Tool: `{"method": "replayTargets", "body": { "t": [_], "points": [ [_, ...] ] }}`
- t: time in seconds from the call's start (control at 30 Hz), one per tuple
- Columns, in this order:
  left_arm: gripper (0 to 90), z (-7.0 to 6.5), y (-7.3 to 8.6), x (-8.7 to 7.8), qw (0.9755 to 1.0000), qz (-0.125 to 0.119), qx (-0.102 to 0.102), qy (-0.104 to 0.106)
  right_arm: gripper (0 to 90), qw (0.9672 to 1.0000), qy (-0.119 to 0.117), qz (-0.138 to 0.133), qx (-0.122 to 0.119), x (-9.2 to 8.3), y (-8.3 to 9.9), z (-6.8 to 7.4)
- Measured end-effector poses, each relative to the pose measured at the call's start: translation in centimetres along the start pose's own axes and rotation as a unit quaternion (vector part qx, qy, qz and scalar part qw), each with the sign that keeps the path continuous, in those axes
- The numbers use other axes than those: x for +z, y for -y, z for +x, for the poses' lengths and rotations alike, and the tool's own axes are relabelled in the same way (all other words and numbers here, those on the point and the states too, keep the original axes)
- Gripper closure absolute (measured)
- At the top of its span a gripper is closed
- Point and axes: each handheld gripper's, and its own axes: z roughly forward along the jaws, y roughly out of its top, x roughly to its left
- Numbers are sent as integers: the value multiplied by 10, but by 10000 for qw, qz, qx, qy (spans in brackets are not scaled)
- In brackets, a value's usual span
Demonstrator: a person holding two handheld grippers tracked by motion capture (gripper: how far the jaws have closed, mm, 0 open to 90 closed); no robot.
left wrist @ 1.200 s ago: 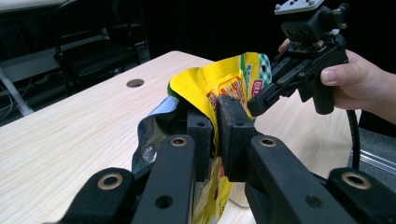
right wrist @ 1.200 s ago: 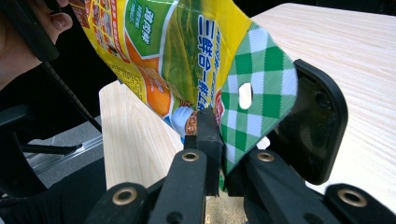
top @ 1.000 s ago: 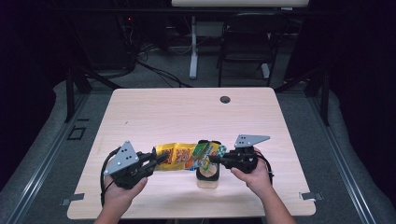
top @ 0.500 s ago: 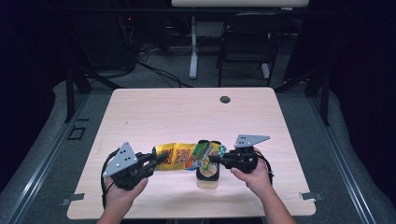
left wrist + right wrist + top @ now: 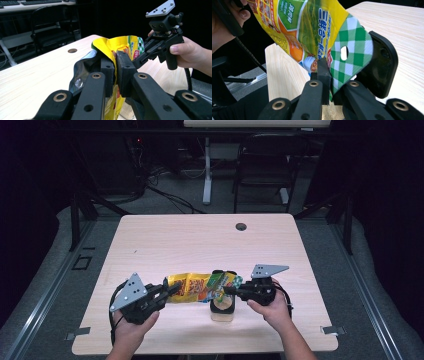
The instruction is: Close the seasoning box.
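We see nothing has shifted in the last second — left gripper point(image 5: 172, 289) and right gripper point(image 5: 227, 290) each clamp an end of the bag point(image 5: 200, 287) above the jar point(image 5: 223, 305), likely poised to pour.

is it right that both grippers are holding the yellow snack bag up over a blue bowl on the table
Not quite: the left gripper and right gripper do hold the yellow snack bag between them, but what stands under it on the table is a small pale jar, not a blue bowl. The high view shows it.

Black two-jaw tools point(image 5: 170, 290), grey three-cornered plates, black cables
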Motion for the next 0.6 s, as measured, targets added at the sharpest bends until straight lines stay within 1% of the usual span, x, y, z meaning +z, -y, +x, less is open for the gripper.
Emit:
{"method": "replayTargets", "body": {
  "t": [0.23,0.6],
  "points": [
    [851,-1,-3,0,10000,2,59,-2,880,10000,4,-6,-4,0,0,0],
    [852,-1,-5,0,10000,-6,69,3,880,10000,-4,7,-16,0,0,1]
  ]
}}
